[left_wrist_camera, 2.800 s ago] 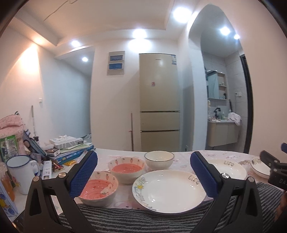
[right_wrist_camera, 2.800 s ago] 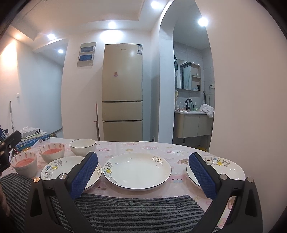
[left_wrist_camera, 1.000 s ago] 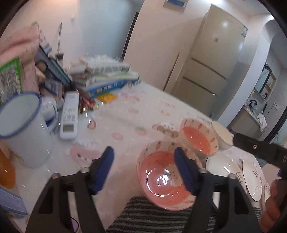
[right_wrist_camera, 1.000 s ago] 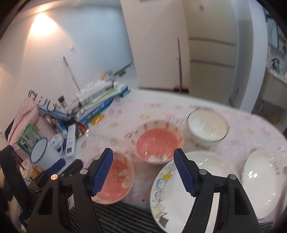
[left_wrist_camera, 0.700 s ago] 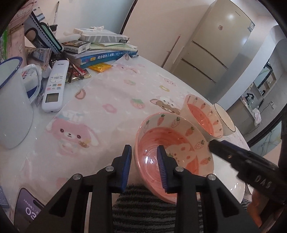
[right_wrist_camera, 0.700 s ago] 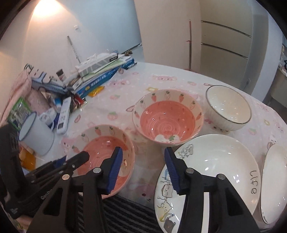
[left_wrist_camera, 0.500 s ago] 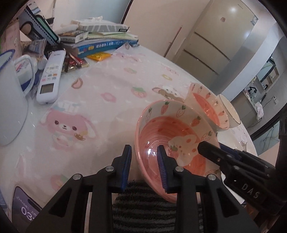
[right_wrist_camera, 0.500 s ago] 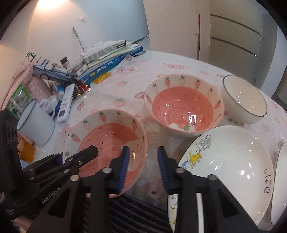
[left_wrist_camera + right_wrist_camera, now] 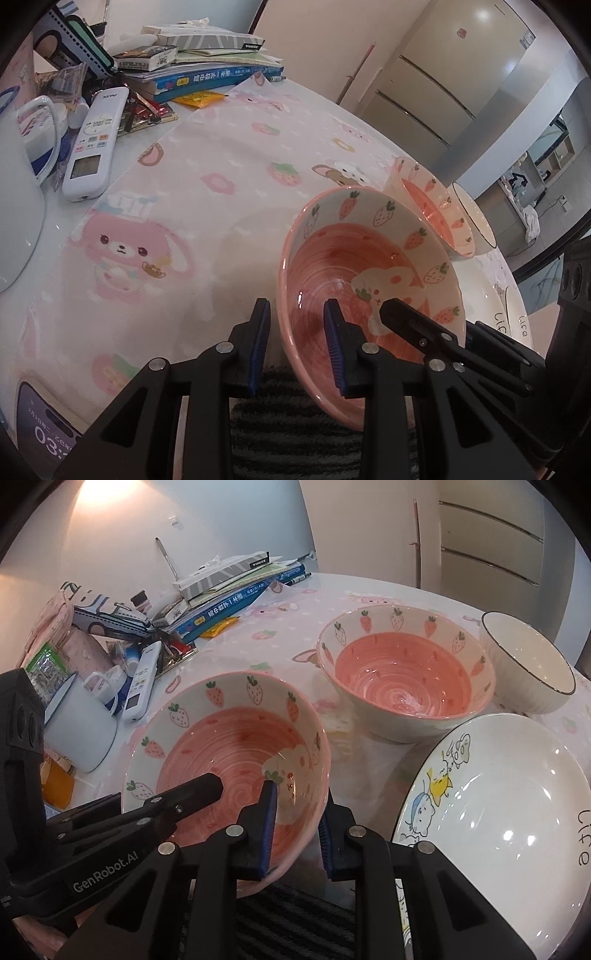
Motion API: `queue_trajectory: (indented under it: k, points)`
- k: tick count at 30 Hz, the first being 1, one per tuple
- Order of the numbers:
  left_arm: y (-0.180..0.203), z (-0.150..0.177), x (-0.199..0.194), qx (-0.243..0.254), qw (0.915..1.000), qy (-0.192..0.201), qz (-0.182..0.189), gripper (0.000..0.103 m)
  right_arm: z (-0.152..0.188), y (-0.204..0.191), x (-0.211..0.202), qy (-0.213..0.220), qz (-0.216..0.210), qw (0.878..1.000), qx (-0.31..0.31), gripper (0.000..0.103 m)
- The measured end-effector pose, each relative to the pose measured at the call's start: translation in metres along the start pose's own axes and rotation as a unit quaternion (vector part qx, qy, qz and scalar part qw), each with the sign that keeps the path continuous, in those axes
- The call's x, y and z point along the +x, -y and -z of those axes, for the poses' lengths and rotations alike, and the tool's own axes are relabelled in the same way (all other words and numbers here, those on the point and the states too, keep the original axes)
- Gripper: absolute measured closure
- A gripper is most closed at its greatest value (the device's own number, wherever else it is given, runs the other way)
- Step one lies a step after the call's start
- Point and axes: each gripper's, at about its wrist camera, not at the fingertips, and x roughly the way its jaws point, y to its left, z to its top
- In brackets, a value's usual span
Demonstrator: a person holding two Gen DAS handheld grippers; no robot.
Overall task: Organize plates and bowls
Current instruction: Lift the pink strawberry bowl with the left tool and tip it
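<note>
Two grippers pinch the same bowl from opposite sides of its rim. My left gripper has its ribbed blue pads closed on the near-left wall, one pad inside the glazed pink basin, one outside. My right gripper clamps the near-right wall the same way. I see the bowl tilted in the left view, its near edge just above a striped grey cloth.

That bowl is round glossy ceramic, with a pink spiral-ridged interior, a cream band of painted strawberries and a little white rabbit figure near the bottom. Its twin, the far bowl, sits upright just beyond it on the table, which is covered by a smooth pink cartoon-print sheet. Beside the twin stands a white bowl with a thin dark rim and fluted outside. One shallow white plate with cat drawings and the word "Life" lies right of the held bowl, close to but apart from it.

Off to the left I see an enamel mug with a blue lip, a white remote, stacked books, and a lit phone at the near corner.
</note>
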Motion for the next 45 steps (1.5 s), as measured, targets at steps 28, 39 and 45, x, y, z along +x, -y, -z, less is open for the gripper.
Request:
queue_trajectory:
  k: [28, 39, 45]
  points:
    - [0.026, 0.015, -0.066, 0.068, 0.9817, 0.178, 0.007, 0.089, 0.006, -0.007, -0.060, 0.140, -0.045, 0.989, -0.031, 0.087]
    - [0.080, -0.023, -0.129, 0.116, 0.9624, 0.244, 0.029, 0.089, -0.028, -0.016, -0.155, 0.247, -0.002, 0.967, -0.066, 0.087]
    - [0.134, -0.063, -0.169, 0.131, 0.9416, 0.307, 0.047, 0.088, -0.068, 0.001, -0.225, 0.330, 0.005, 0.944, -0.028, 0.087]
